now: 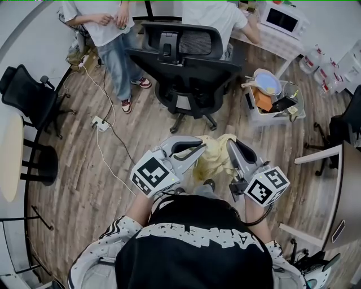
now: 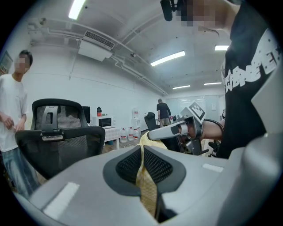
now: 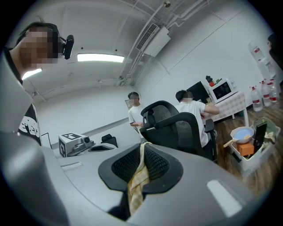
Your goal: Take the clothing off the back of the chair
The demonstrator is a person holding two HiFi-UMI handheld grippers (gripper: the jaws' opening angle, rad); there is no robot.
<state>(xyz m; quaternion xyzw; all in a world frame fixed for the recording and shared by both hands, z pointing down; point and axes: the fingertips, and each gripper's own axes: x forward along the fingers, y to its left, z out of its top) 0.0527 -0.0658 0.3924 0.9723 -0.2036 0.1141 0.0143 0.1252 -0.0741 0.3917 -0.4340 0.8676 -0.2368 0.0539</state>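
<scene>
Pale yellow checked cloth garment (image 1: 217, 155) hangs bunched btwn the two tools, lower centre of head view, just in front of the person's black tee w/ white lettering (image 1: 197, 248). Left tool (image 2: 142, 154) is clenched on it: in left gripper view a thin fold of the yellow fabric is pinched btwn the black mesh pads and trails down toward the camera. Right tool (image 3: 142, 152) grips it likewise, w/ a strip of the same fabric squeezed btwn its pads. Tool tips sit near each other, cloth spanning the gap. Black mesh-backed office chair w/ headrest (image 1: 186, 62) stands upper centre of head view on the wood-plank floor (image 1: 73, 180), apart from the garment, not touching it. Upper left: a person in white tee and blue jeans (image 1: 110, 34) stands beside the chair. Top right: another person in a white tee (image 1: 214, 17) leans at a white counter (image 1: 276, 42) carrying a white microwave (image 1: 282, 20). Right of the chair sits a white bin (image 1: 271, 115) full of odd items, w/ a round blue-and-white thing on top.
</scene>
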